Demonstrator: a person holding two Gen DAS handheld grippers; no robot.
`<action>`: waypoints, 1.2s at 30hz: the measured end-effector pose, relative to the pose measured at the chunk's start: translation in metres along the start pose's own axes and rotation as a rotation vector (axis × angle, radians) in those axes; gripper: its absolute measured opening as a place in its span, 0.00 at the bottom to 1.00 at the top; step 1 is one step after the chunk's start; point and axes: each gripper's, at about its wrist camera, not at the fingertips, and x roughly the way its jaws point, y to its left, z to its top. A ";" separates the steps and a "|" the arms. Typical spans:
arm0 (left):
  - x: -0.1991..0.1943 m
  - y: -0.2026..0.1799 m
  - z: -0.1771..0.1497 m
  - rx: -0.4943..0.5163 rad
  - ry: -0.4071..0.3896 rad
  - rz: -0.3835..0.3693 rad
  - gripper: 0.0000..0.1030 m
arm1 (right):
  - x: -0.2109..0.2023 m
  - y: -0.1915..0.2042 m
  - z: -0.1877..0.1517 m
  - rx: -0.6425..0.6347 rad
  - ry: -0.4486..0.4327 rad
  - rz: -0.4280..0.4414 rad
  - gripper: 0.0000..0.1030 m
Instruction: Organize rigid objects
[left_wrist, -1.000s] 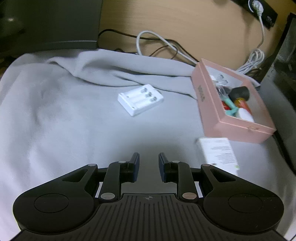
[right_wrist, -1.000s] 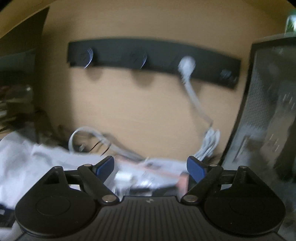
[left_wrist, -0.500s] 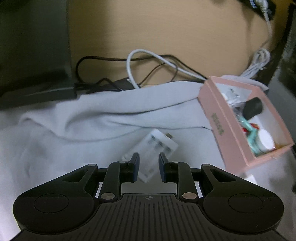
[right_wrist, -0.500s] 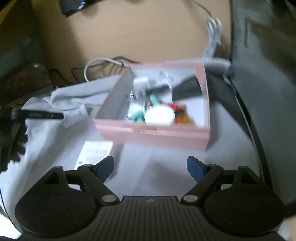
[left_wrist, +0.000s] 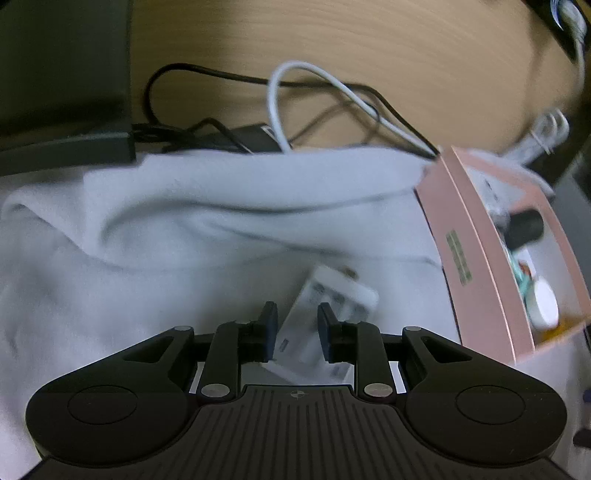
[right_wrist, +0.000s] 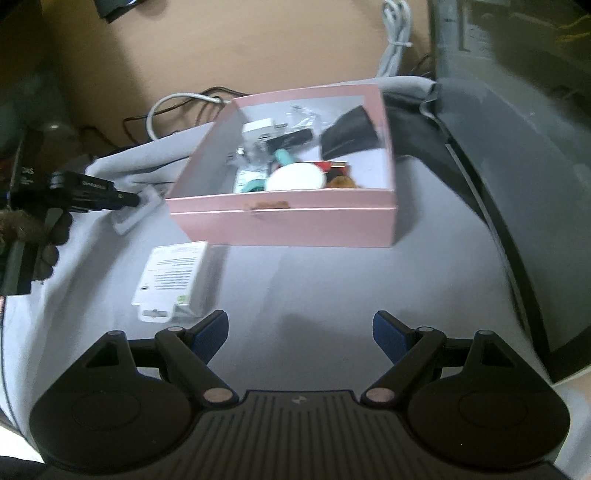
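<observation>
Left wrist view shows the left gripper (left_wrist: 294, 325) low over a grey cloth (left_wrist: 155, 236) that covers the surface, its jaws set narrow on either side of a white battery charger (left_wrist: 334, 295); the picture is blurred, so whether the pads actually press the charger cannot be told. A small label on the charger's near end is too smeared to read. Just right of it stands a pink box (left_wrist: 461, 258) with a dark strip label on its side wall, also unreadable. Behind the cloth, a white cable (left_wrist: 275, 99) and black leads loop against a wooden panel.

Right wrist view has the right gripper (right_wrist: 300, 328) spread wide and holding nothing, hovering above bare cloth in front of the pink box (right_wrist: 288, 225). The box holds mixed small items, among them a white round lid (right_wrist: 295, 177), a white plug adapter (right_wrist: 258, 129) and a black cone-shaped piece (right_wrist: 351, 134). A white printed carton (right_wrist: 173, 277) lies flat near the box's left front corner; its lines of black text are too fine to read. Farther left, the other gripper's tip meets the charger (right_wrist: 136, 212).
</observation>
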 end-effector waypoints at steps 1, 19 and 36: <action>-0.002 -0.003 -0.005 0.022 0.003 0.003 0.25 | 0.001 0.004 0.001 -0.009 0.002 0.019 0.84; -0.063 -0.021 -0.104 -0.014 -0.010 -0.034 0.23 | 0.079 0.110 0.027 -0.220 0.062 0.137 0.70; -0.074 -0.068 -0.118 0.099 -0.038 0.023 0.28 | 0.038 0.036 -0.016 -0.117 -0.020 0.005 0.70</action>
